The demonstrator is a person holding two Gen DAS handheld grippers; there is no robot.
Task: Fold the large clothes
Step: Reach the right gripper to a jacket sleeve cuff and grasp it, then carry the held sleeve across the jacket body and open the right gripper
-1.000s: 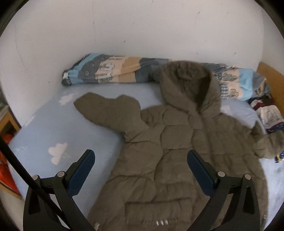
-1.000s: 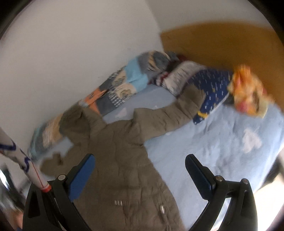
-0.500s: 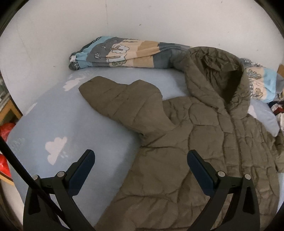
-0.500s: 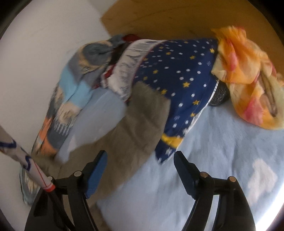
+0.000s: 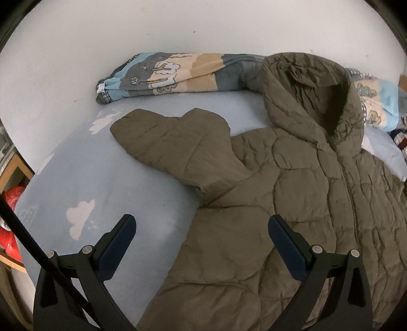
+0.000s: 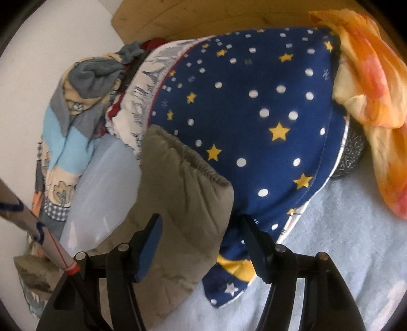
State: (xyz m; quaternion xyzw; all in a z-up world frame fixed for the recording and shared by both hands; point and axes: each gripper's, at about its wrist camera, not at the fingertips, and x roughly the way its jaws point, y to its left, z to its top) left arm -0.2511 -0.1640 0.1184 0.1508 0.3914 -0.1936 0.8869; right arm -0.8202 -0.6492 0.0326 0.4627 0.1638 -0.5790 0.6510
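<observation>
An olive quilted hooded jacket (image 5: 292,193) lies spread face up on the light blue bed sheet (image 5: 89,183). Its near sleeve (image 5: 175,142) points left toward the wall. My left gripper (image 5: 202,229) hangs wide open over the jacket's side edge below that armpit, nothing between its blue pads. In the right wrist view the other sleeve's elastic cuff (image 6: 183,183) lies against a navy star-print cushion (image 6: 254,109). My right gripper (image 6: 201,229) straddles this sleeve end, jaws closing, pads still apart from the fabric on both sides.
A rolled patchwork blanket (image 5: 178,73) lies along the white wall behind the hood (image 5: 305,89). An orange cloth (image 6: 368,84) is heaped right of the cushion, before a wooden headboard (image 6: 203,15). A red object (image 5: 10,201) sits beside the bed at far left.
My right gripper swept from over the jacket's body out to the far sleeve cuff by the cushion, and its jaws narrowed. My left gripper came lower and closer to the jacket's side.
</observation>
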